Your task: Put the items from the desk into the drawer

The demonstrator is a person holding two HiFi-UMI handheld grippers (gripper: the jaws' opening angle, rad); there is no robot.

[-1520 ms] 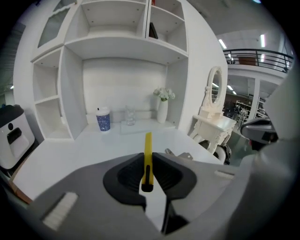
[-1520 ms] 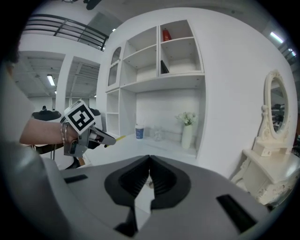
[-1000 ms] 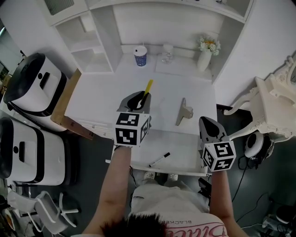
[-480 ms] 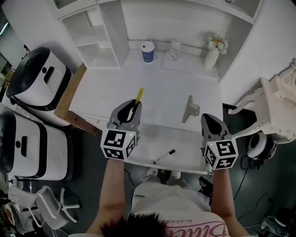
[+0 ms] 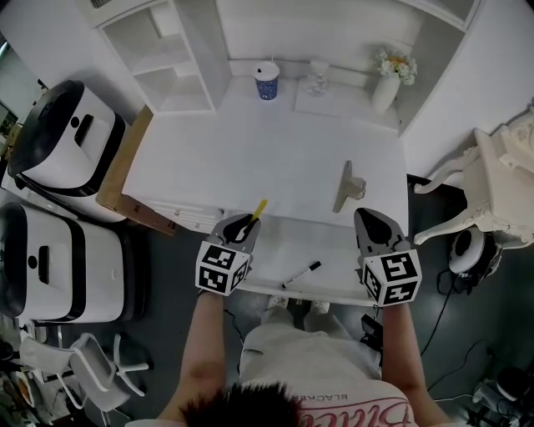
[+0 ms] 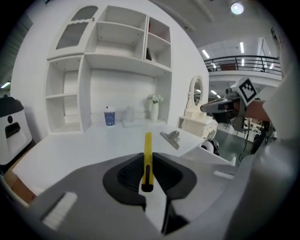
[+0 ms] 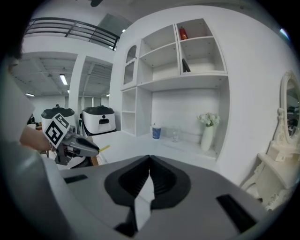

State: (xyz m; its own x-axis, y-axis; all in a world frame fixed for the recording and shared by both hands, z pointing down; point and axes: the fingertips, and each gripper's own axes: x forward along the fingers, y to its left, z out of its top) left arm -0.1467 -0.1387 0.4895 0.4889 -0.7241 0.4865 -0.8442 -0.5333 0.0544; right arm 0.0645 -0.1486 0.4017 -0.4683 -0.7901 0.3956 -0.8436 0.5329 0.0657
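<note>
Jaws of the left gripper [image 5: 240, 227] clamp a yellow utility knife [image 6: 147, 149] above the open drawer's [image 5: 334, 250] left end; the right gripper's [image 5: 370, 217] jaws are together, empty.

Head view, clock positions:

- 12 o'clock: white desk [image 5: 275, 158] against a white wall [image 5: 284, 29].
- 11 o'clock: white shelf unit [image 5: 200, 50] with open compartments, standing on the desk.
- 9 o'clock: two white-and-black machines [image 5: 58, 138], side by side, with a wooden board [image 5: 125, 167] between them and the desk's edge.
- 3 o'clock: ornate white furniture [image 5: 501, 192].
- 7 o'clock: white office chair [image 5: 92, 371].
- Floor [image 5: 158, 275]: dark, with cables [image 5: 450, 350] at 4 o'clock.

Left gripper view, 1 o'clock: lit ceiling lamp [image 6: 237, 8] above a dark balcony railing [image 6: 243, 61].
</note>
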